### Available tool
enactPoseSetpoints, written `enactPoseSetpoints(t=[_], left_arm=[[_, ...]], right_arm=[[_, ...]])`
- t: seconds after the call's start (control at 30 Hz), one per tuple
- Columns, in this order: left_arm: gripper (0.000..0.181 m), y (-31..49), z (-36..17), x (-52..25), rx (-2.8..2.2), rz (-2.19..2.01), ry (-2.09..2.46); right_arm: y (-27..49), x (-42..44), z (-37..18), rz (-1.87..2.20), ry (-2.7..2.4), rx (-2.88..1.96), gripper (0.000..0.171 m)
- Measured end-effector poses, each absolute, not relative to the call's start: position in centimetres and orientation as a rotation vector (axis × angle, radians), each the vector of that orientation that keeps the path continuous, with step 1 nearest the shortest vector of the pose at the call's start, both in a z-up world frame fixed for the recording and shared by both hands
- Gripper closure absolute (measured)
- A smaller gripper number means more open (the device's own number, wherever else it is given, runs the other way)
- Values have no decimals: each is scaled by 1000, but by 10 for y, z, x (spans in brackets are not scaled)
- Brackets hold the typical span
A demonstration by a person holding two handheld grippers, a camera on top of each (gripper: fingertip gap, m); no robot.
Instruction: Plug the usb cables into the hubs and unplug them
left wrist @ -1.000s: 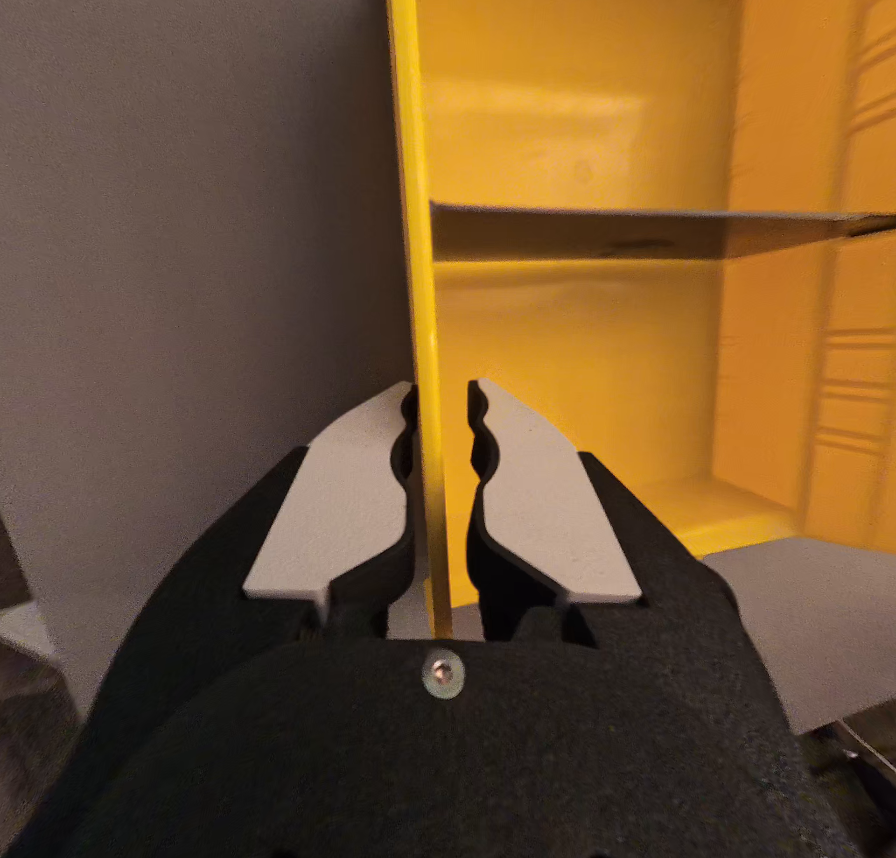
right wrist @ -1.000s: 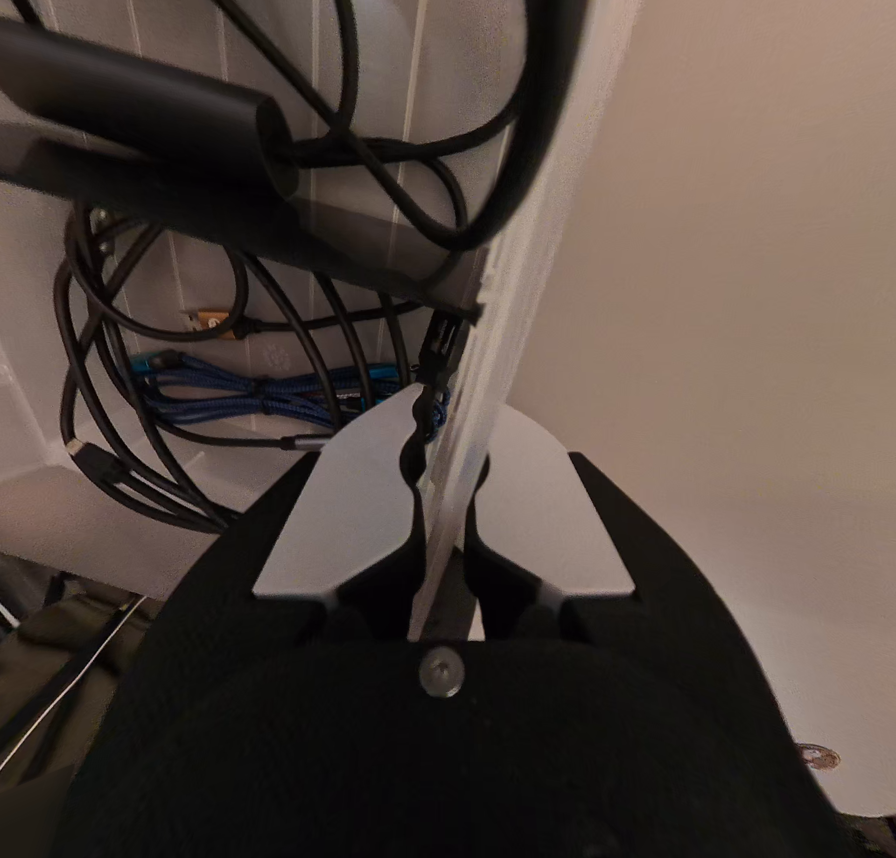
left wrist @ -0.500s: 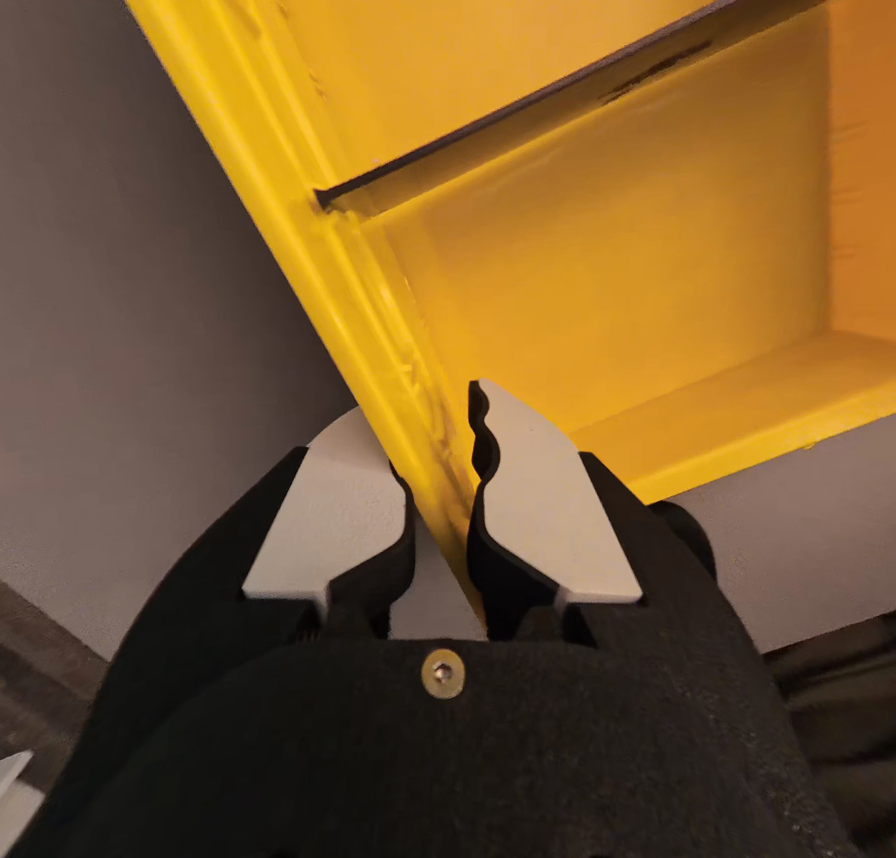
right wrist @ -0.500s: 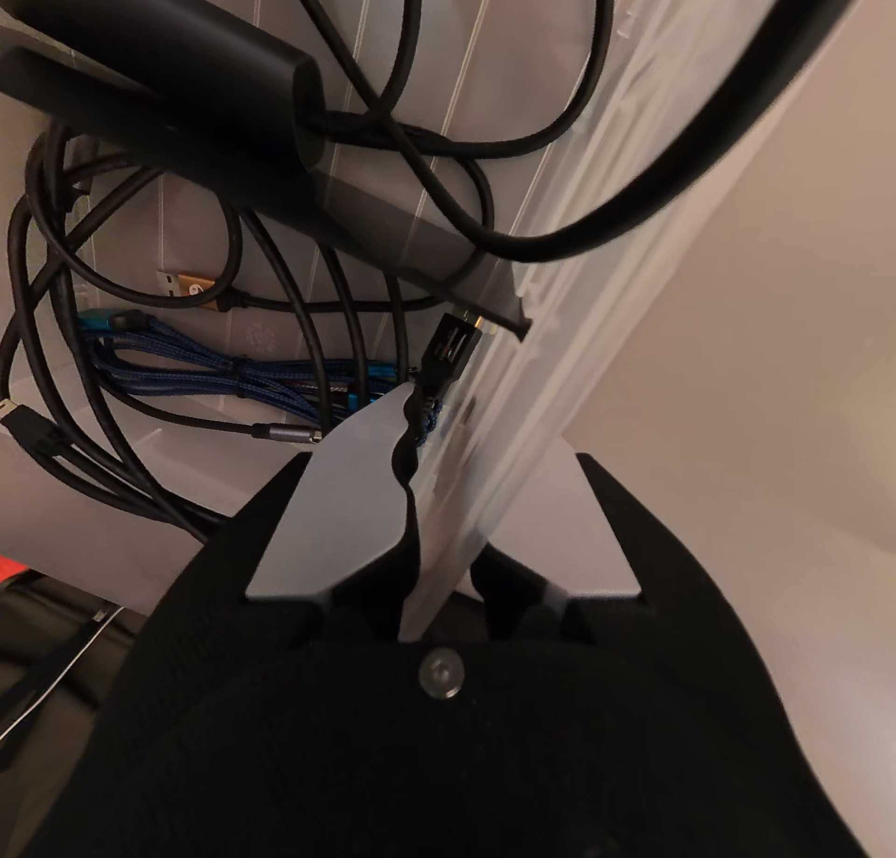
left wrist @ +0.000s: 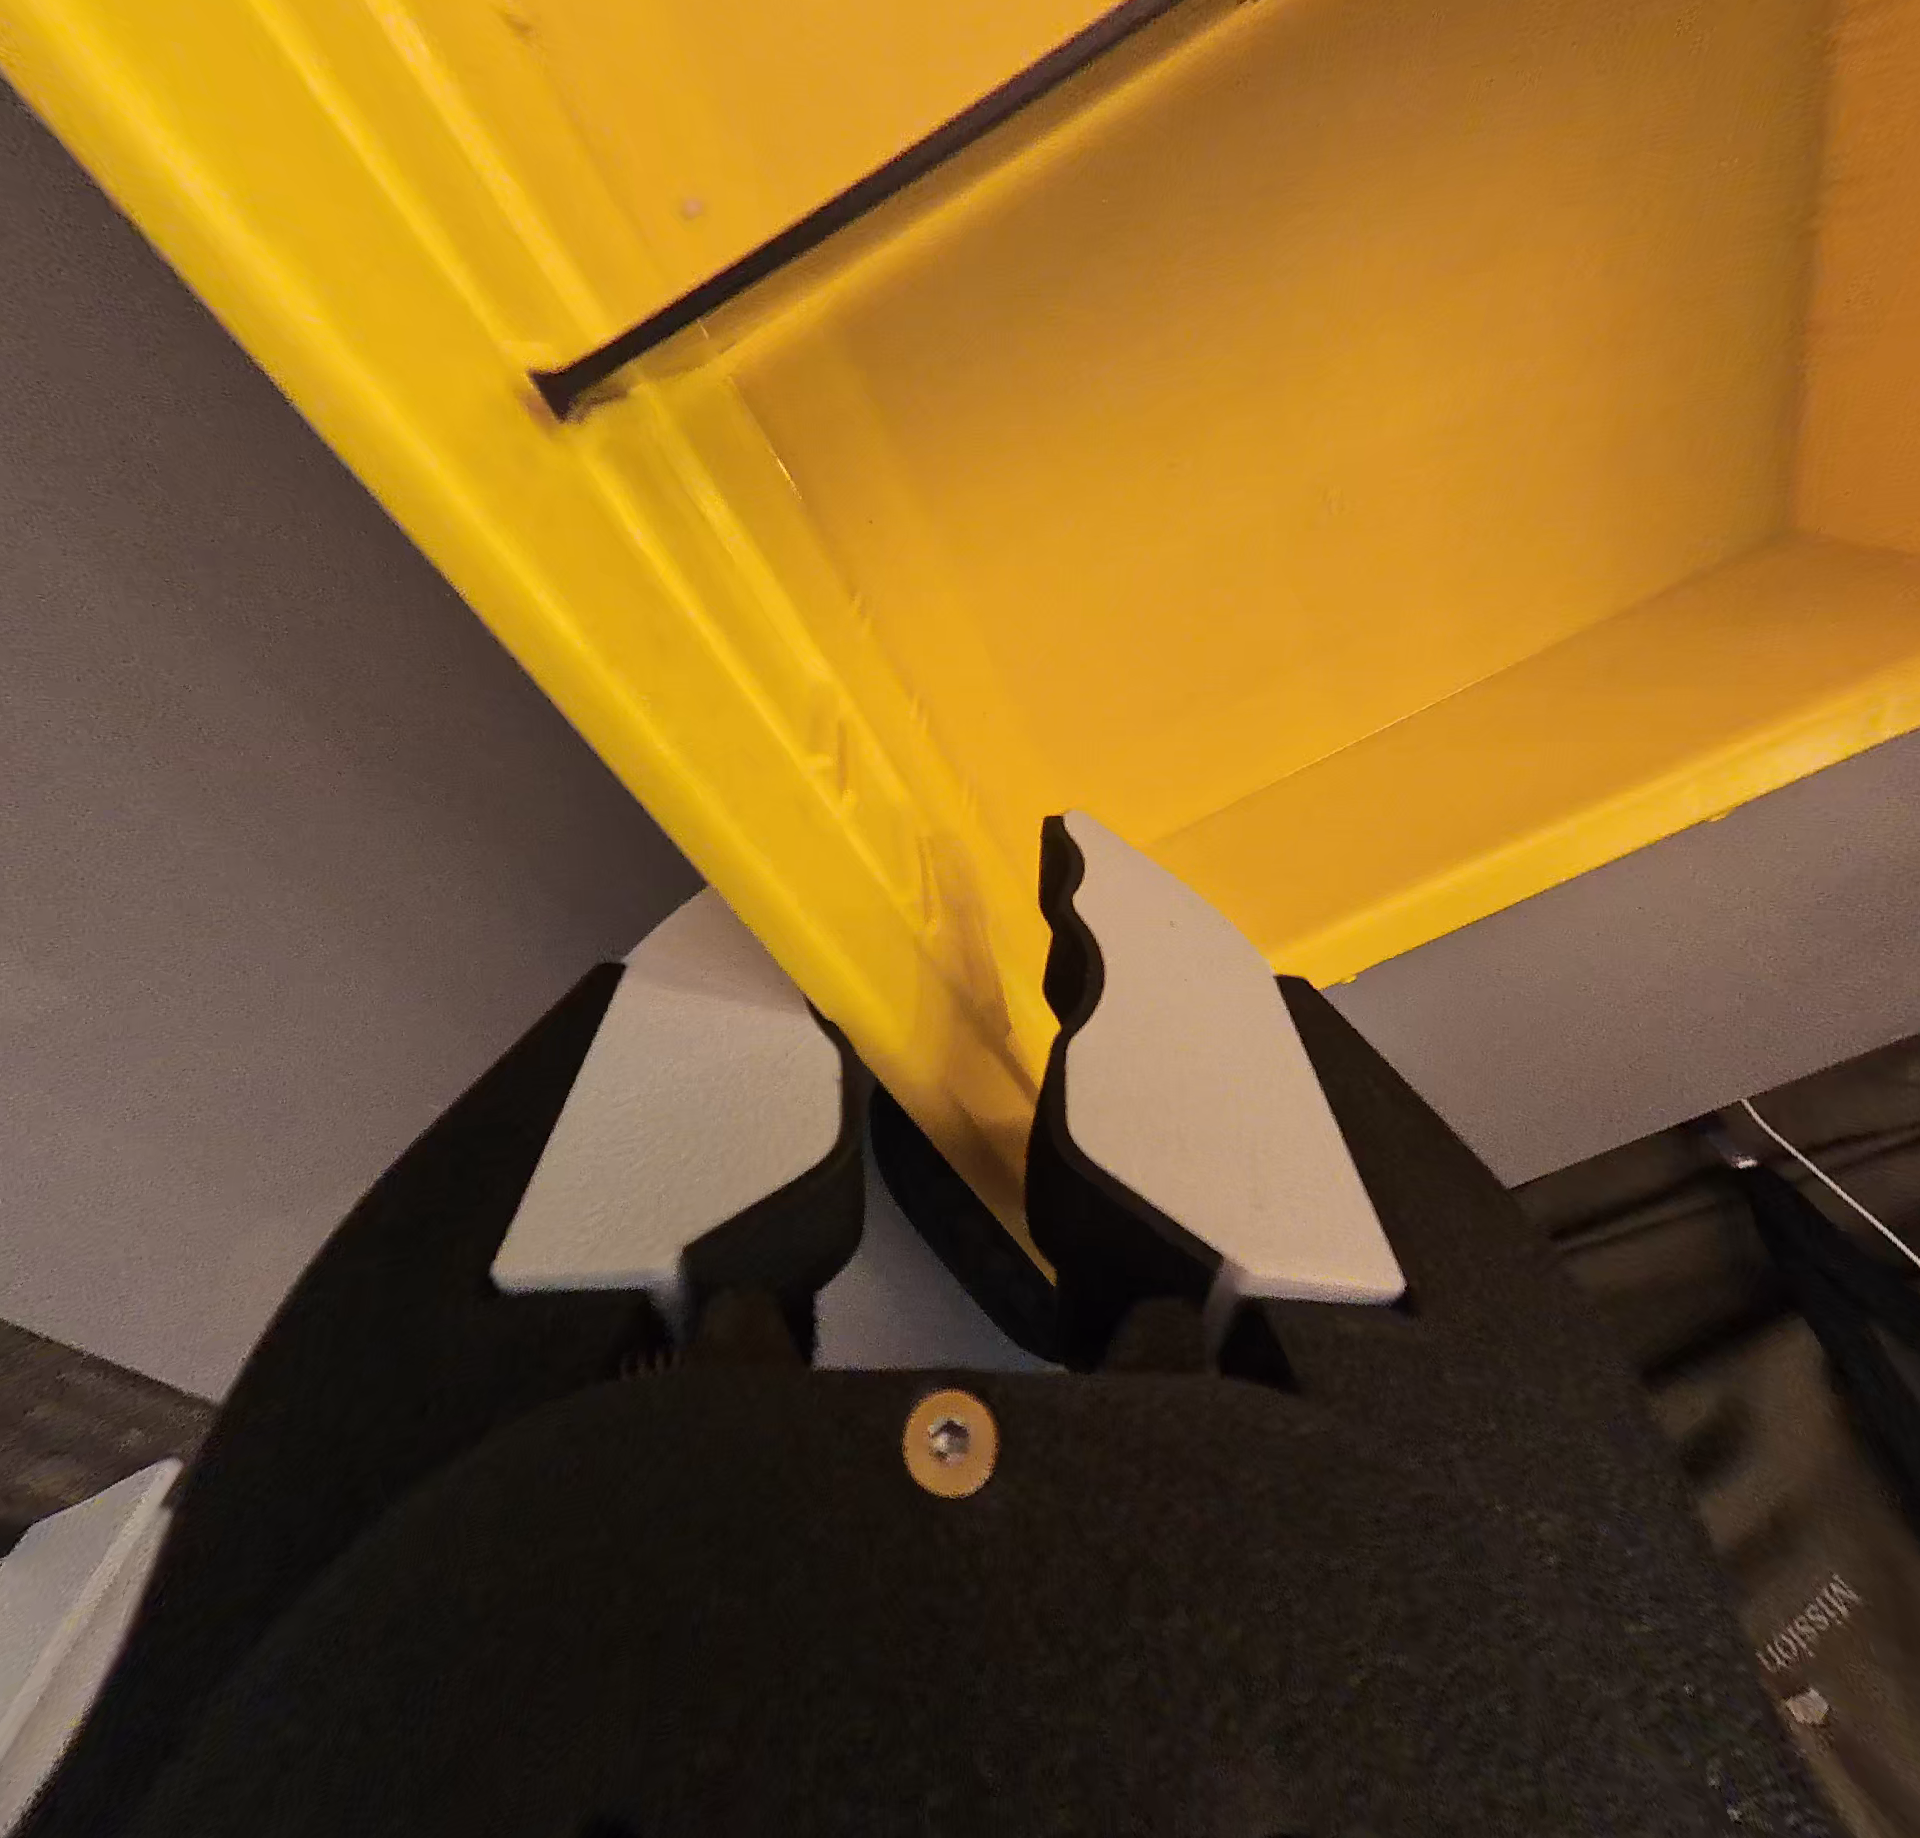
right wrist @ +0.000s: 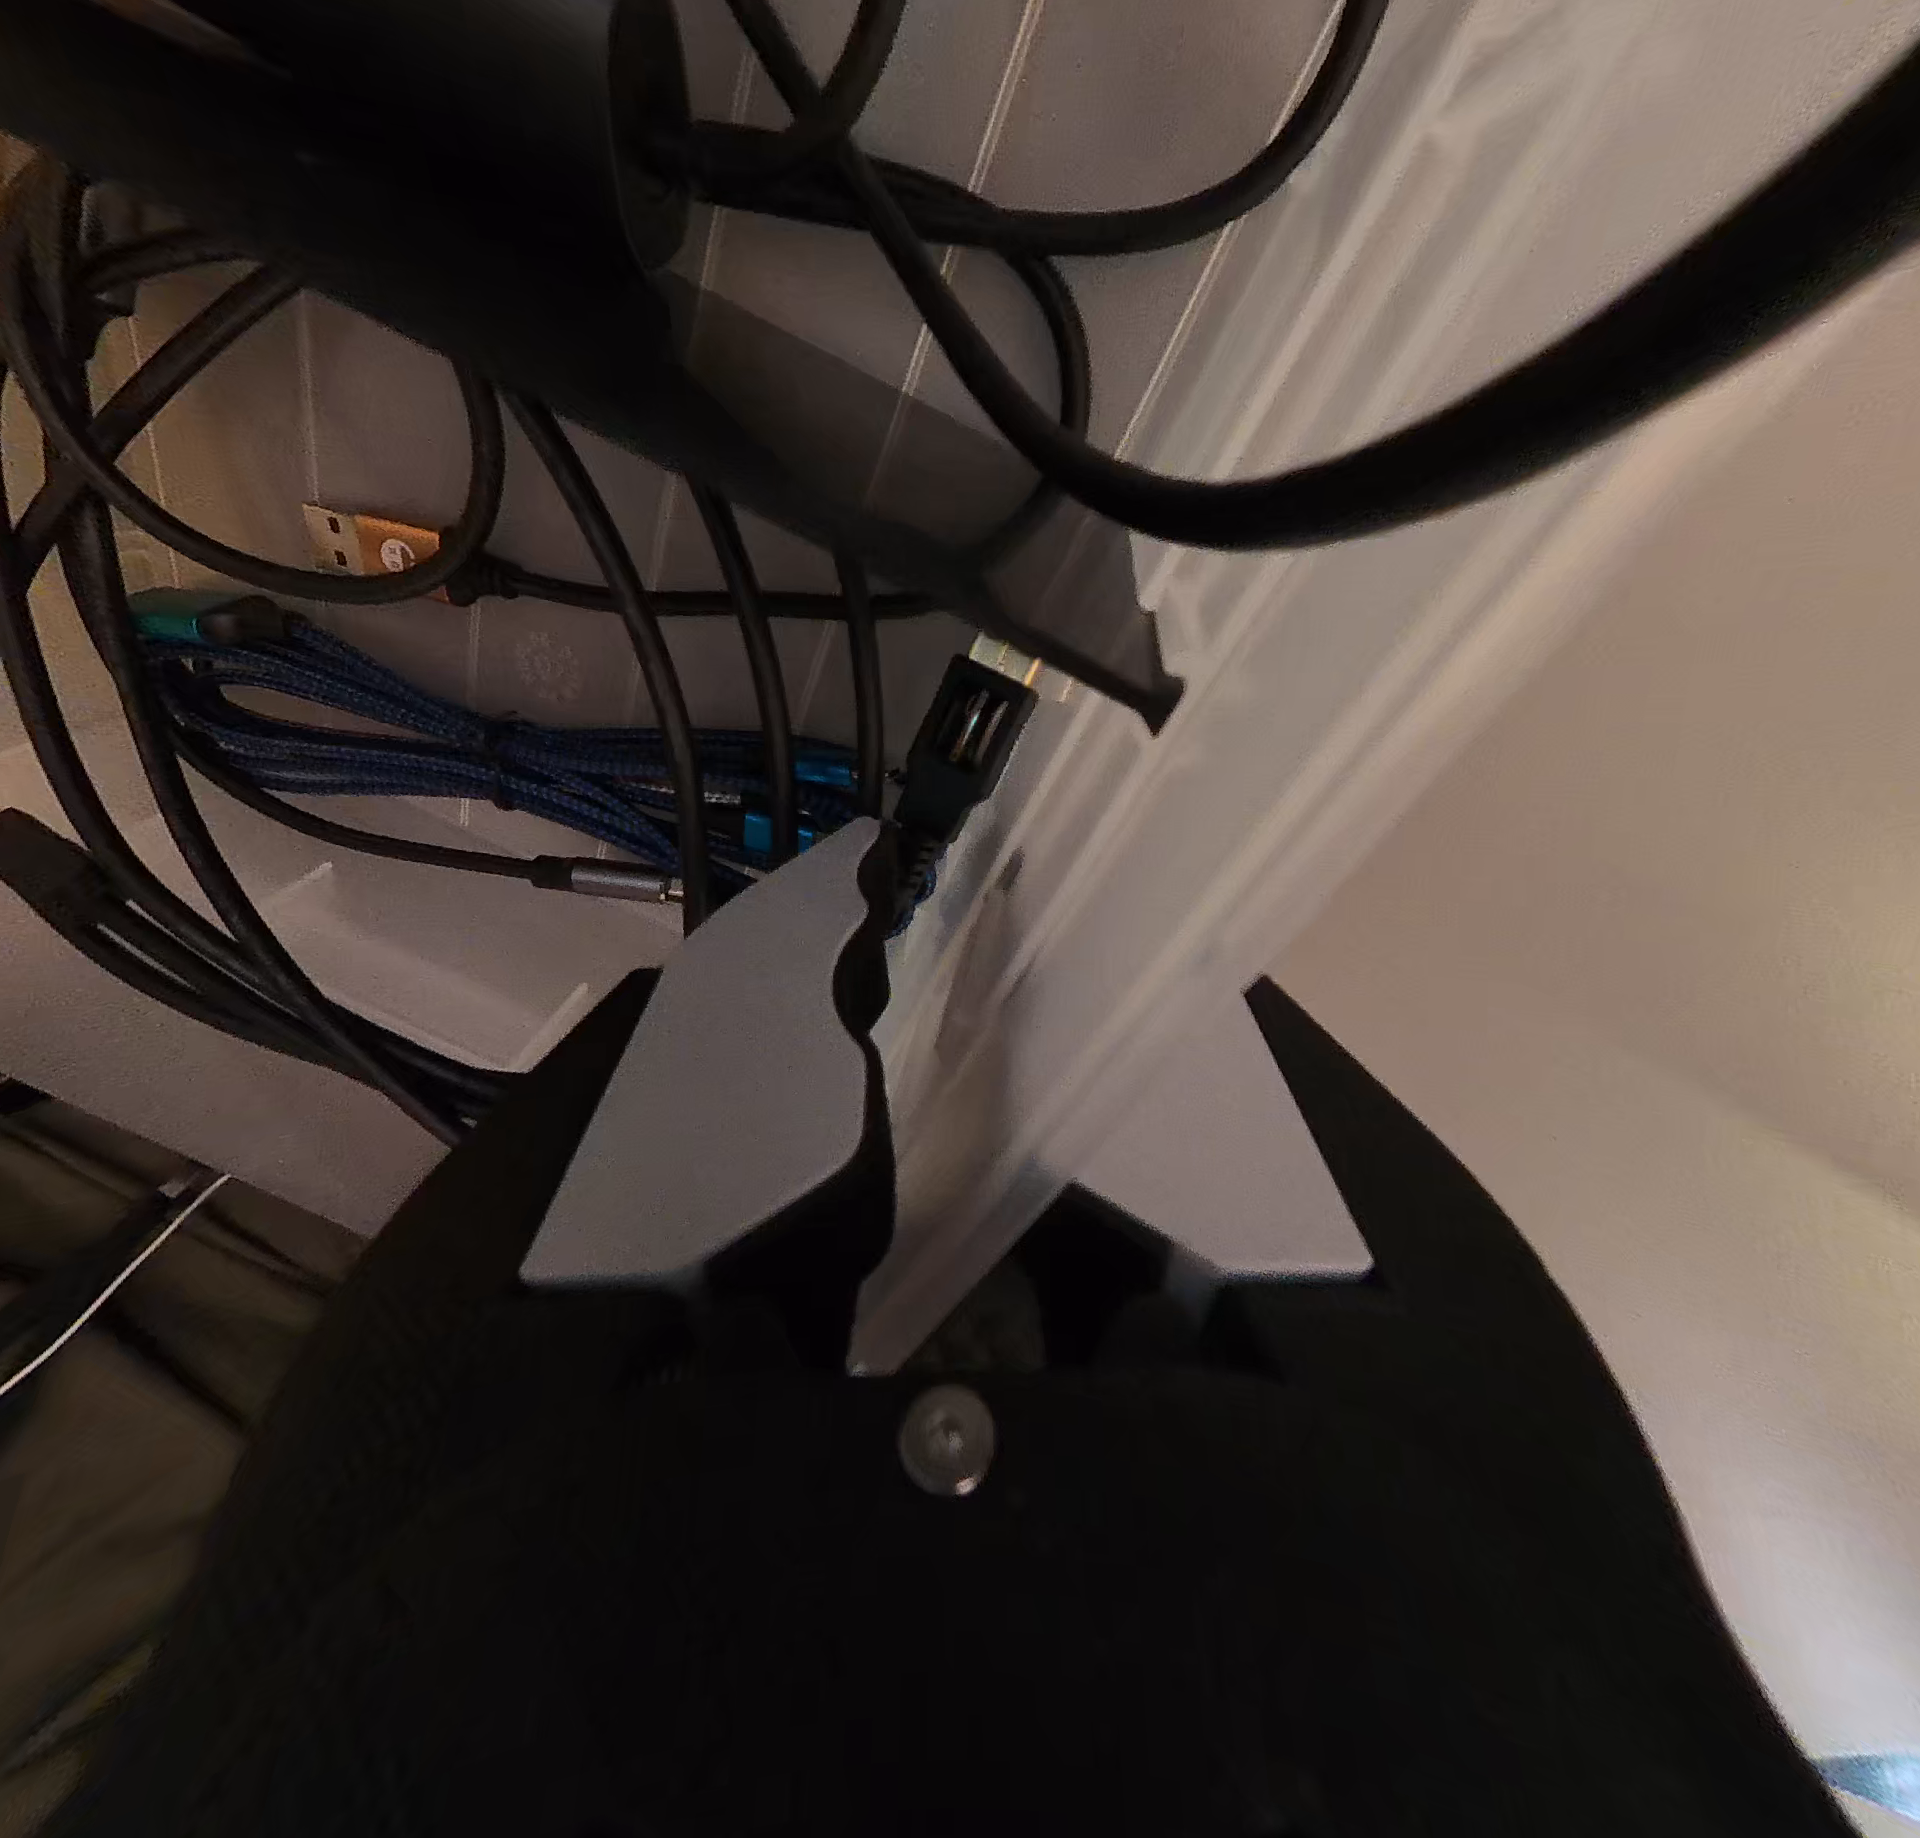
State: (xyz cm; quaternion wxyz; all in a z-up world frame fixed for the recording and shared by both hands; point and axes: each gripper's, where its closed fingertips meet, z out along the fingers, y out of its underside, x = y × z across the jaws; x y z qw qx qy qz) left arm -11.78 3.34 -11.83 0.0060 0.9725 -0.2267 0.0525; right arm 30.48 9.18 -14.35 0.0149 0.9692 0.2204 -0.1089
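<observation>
The left gripper [left wrist: 935, 967] is clamped on the side wall of one yellow bin [left wrist: 1299, 500]. One finger sits outside the wall, one inside, and the wall fills the narrow gap between them. The bin hangs tilted, its rim running from upper left down to the gripper. Its two visible compartments look empty, split by one thin dark divider [left wrist: 883, 188] slotted into the wall. Behind the bin is a plain grey wall surface [left wrist: 208, 749]. At the lower right edge lies a dark bag or case [left wrist: 1766, 1476], partly seen.

The right gripper [right wrist: 987, 957] is likewise closed on the side wall of one clear plastic bin [right wrist: 1195, 749], one finger inside, one outside and seen through the plastic. This bin also sits tilted. Just beyond the inner fingertip [right wrist: 821, 874] one black USB plug [right wrist: 971, 739] stands free, its metal end up, not plugged in. Left of it lies one bundle of blue braided cables [right wrist: 436, 739], and farther left one gold-cased USB plug [right wrist: 374, 547]. Several black cables [right wrist: 644, 583] loop through the bin; I cannot count them exactly. Above, one dark bar-shaped hub [right wrist: 416, 147] lies across a grey divider [right wrist: 883, 438], with a black cable leaving its end. One thick black cable [right wrist: 1558, 375] sweeps out over the bin's right wall. To the right is a pale wall [right wrist: 1662, 853].
</observation>
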Motion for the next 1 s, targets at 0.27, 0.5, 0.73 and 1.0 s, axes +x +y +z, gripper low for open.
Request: enactPoseSetpoints(t=[0.27, 0.5, 0.73, 1.0], left_arm=[[136, 45, -94, -121, 3154, 183, -750], [129, 95, -22, -117, 3603, 195, -848], [132, 139, 64, -104, 4209, -69, -982], [132, 137, 52, -61, 4093, -288, -1352]], right_arm=[[97, 312, -106, -368, 674, 3165, 146], [111, 241, 9, -658, 1144, 3651, 146], [109, 86, -6, -1085, 1345, 3492, 143], [159, 78, -64, -526, 885, 3437, 142]])
